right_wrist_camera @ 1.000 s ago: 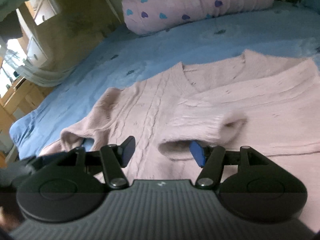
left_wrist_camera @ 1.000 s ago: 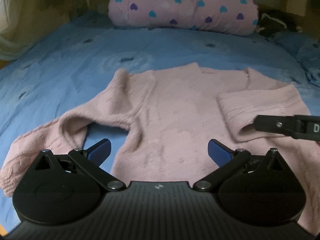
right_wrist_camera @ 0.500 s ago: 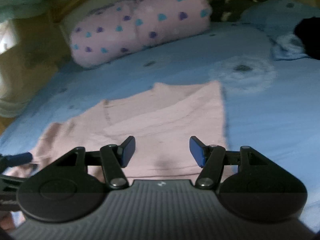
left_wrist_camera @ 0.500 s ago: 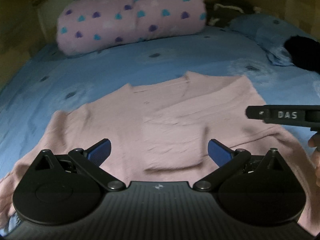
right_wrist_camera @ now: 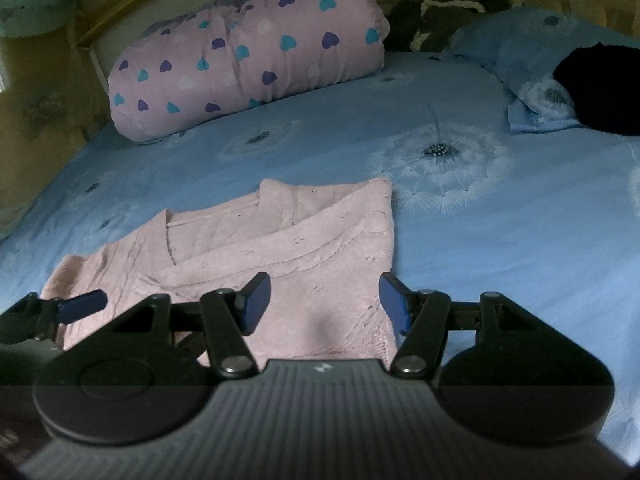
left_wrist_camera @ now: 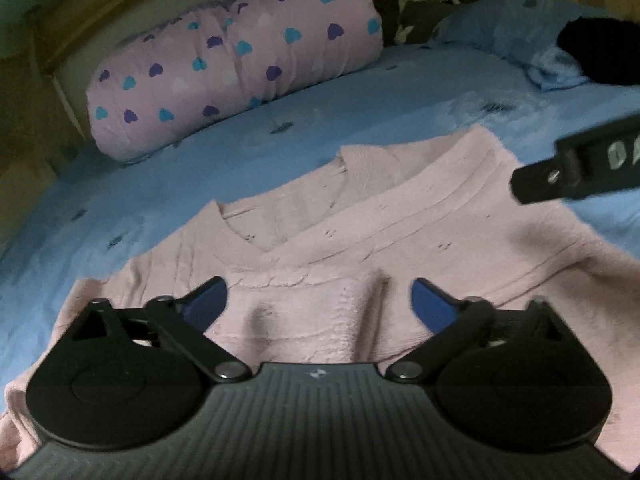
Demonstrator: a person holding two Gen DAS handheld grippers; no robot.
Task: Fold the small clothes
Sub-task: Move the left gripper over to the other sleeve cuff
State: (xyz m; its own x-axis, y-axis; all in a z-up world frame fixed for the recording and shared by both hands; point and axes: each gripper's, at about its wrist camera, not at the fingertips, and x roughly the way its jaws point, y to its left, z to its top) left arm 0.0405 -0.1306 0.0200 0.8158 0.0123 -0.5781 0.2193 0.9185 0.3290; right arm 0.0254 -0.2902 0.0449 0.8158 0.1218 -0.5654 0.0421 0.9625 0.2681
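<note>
A pink knit sweater (left_wrist_camera: 400,240) lies flat on the blue bedsheet (left_wrist_camera: 180,176), its right sleeve folded across the chest. My left gripper (left_wrist_camera: 318,300) is open and empty, low over the sweater's lower middle near the folded sleeve's cuff. My right gripper (right_wrist_camera: 324,304) is open and empty, over the sweater's (right_wrist_camera: 280,248) right side edge. The right gripper's finger (left_wrist_camera: 576,168) shows at the right of the left wrist view. The left gripper's blue fingertip (right_wrist_camera: 80,306) shows at the left of the right wrist view.
A rolled pink quilt with heart prints (right_wrist_camera: 248,64) lies at the head of the bed. A blue pillow (right_wrist_camera: 528,52) with a black garment (right_wrist_camera: 600,88) on it sits at the back right. Bare blue sheet (right_wrist_camera: 500,240) lies right of the sweater.
Both grippers have swung right and drawn back from the sweater's folded sleeve. The left now faces the neckline; the right now faces the sweater's right edge.
</note>
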